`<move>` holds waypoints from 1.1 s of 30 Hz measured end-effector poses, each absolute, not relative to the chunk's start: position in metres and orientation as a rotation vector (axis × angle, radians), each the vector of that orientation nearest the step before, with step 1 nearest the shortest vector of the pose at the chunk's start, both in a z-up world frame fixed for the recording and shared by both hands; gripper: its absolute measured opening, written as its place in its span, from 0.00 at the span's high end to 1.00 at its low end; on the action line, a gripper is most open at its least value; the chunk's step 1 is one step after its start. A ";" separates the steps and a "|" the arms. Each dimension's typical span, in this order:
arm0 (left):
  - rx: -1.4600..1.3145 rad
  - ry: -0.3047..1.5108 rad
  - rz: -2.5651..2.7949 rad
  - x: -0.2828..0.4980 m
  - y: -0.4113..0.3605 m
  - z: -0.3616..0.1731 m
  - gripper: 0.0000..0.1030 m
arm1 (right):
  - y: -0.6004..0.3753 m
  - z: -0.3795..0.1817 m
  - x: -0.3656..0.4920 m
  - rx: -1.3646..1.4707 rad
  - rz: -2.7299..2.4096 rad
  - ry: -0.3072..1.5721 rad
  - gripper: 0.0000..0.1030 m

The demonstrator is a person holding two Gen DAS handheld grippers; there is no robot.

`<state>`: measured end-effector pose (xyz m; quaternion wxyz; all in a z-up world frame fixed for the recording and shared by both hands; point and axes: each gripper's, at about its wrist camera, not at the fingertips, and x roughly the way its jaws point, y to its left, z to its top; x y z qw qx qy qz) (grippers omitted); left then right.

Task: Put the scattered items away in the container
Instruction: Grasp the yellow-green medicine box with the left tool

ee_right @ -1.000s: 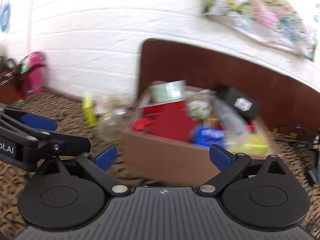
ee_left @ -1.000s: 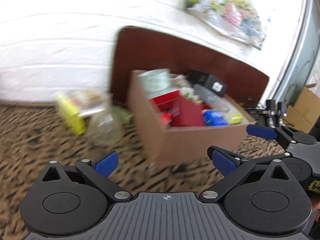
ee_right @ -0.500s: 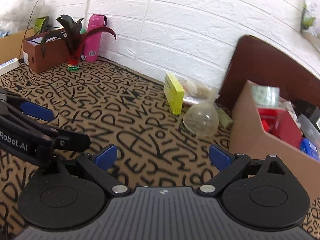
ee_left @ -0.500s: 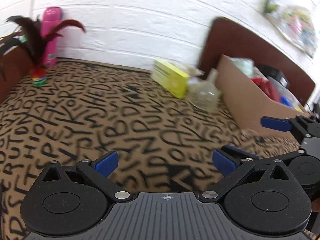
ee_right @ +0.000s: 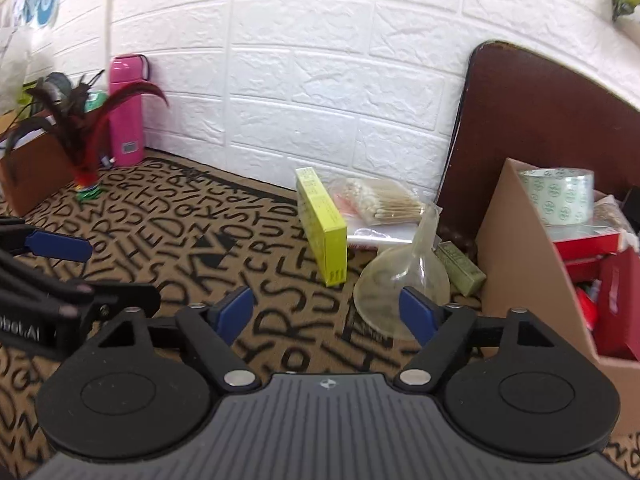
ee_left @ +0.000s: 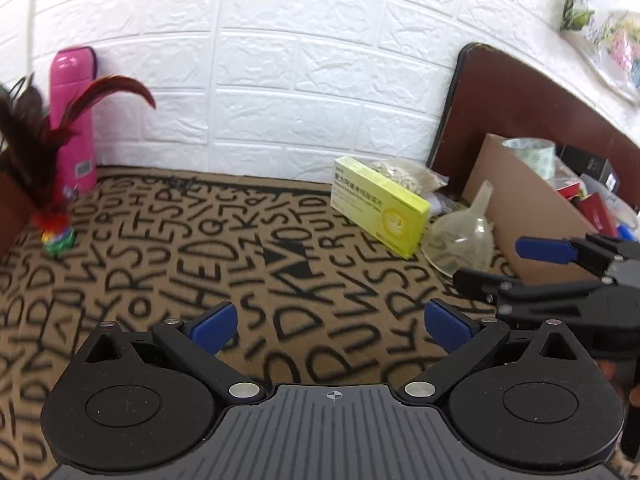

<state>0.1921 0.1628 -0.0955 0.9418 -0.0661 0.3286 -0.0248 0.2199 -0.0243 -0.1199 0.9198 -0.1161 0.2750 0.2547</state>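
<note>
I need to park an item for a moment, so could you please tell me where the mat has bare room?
The widest bare stretch of the lettered mat lies between the feather shuttlecock and the yellow box. It is crowded by the cardboard box, where the funnel, cotton swab bag and small green box cluster.

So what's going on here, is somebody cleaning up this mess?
A person holding a gripper in each hand is tidying loose things into a cardboard box, which is already partly filled. Right now the left gripper and right gripper both hang open and hold nothing. Still out on the lettered mat are a yellow box, a clear funnel, a bag of cotton swabs and a feather shuttlecock.
</note>
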 end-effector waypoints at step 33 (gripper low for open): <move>-0.301 0.763 -0.076 0.266 0.217 -0.126 0.14 | 0.021 -0.160 0.267 -0.313 0.718 0.570 0.38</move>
